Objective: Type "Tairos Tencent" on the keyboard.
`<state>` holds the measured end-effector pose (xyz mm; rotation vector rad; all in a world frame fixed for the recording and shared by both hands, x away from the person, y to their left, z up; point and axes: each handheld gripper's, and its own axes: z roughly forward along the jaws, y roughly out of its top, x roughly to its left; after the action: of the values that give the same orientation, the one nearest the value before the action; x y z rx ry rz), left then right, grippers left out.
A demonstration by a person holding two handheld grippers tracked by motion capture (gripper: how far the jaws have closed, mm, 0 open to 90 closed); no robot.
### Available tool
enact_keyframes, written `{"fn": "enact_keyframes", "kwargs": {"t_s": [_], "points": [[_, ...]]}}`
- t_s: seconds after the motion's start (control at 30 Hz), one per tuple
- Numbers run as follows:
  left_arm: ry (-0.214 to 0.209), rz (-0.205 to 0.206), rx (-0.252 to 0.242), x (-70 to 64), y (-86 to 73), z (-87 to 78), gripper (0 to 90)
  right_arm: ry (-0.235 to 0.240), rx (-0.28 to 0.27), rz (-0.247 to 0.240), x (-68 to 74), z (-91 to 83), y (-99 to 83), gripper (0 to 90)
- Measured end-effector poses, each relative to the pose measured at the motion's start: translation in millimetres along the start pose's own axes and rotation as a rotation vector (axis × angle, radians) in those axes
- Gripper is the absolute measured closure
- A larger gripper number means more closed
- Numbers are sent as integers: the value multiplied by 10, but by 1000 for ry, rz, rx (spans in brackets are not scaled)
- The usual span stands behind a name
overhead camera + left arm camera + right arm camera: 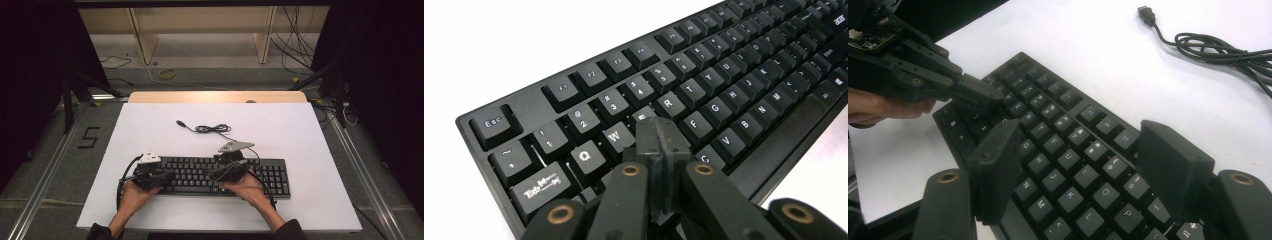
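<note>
A black keyboard lies across the near middle of the white table. My left gripper is at the keyboard's left end. In the left gripper view its jaws are shut together with nothing between them, tips just over the W and E keys of the keyboard. My right gripper hovers over the middle of the keyboard. In the right gripper view it stands open above the letter keys, with the left gripper farther off at the upper left.
The keyboard's cable lies coiled on the table behind it, its USB plug loose on the white surface. A wooden strip borders the table's far edge. Dark floor, stands and wires surround the table.
</note>
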<state>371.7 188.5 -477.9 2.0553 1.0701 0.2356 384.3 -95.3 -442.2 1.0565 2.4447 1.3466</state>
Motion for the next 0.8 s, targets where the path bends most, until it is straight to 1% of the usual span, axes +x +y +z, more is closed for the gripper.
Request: {"fn": "enact_keyframes", "kwargs": {"t_s": [0.13,0.17,0.2,0.3,0.43,0.53,0.6,0.63,0.7,0.8], "points": [[-3,-4,1,8,-4,11,894,0,2,0,-1,1,-1,349],[1,3,14,10,-6,20,894,0,2,0,-2,2,-1,349],[0,5,13,10,-14,29,895,0,3,0,-1,3,-1,349],[-10,1,17,28,-11,29,896,0,6,3,1,5,-2,349],[-9,-3,14,21,-6,25,895,-2,5,2,-1,8,-3,349],[-10,-7,-2,18,-2,0,892,-3,5,3,-3,4,-2,349],[-10,-19,-9,6,1,-16,842,-4,4,3,-6,4,-2,349],[-11,-17,-8,7,1,-27,832,-4,5,3,-6,5,-3,349],[-14,-22,-22,1,3,-52,807,-5,5,2,-7,9,-4,349],[-24,-24,-41,-4,11,-103,742,-6,6,3,-1,8,-4,349]]}}
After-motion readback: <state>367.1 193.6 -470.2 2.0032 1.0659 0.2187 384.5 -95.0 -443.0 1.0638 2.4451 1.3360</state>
